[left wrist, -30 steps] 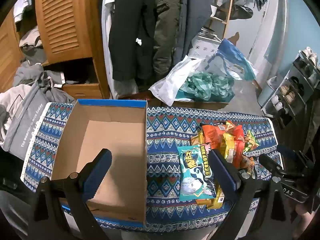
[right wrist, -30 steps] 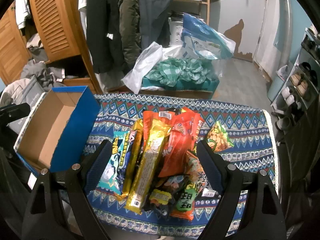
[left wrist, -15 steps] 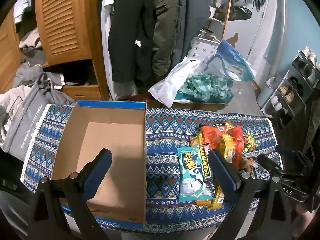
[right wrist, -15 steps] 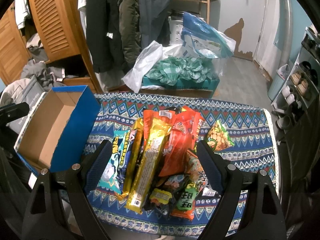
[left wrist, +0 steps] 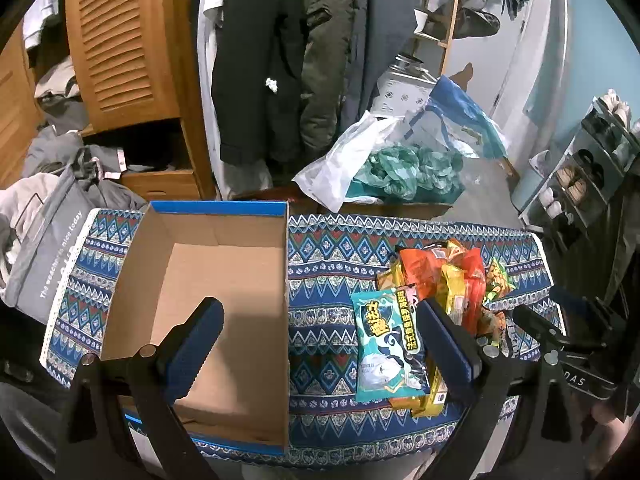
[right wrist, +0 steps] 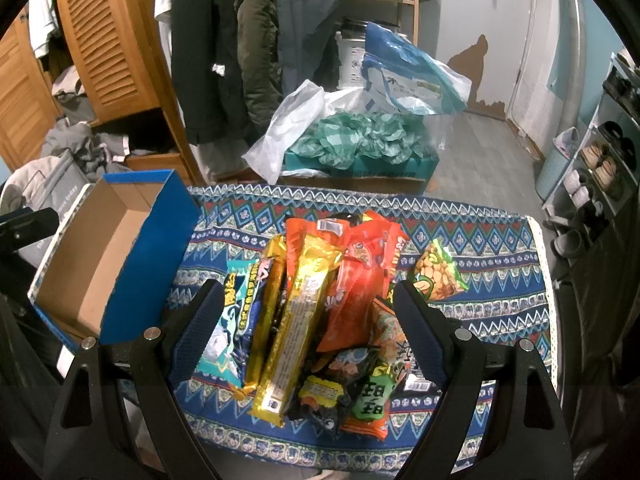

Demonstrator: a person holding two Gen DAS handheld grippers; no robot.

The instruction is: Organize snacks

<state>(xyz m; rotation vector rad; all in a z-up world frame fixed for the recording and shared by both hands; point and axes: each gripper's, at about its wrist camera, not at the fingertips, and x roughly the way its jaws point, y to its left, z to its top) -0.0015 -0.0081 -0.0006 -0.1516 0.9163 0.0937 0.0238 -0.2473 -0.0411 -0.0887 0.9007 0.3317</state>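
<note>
An empty cardboard box with blue outer walls stands on the left of a patterned cloth table; it also shows in the right wrist view. A pile of snack packets lies to its right: a teal packet, long gold packets, red-orange packets and a small green peanut packet. My left gripper is open and empty, above the box's right wall. My right gripper is open and empty, hovering over the pile.
Behind the table hang dark coats, with a wooden louvred wardrobe at left. A teal box with plastic bags sits on the floor behind. A shoe rack stands at right. Grey bags lie left of the table.
</note>
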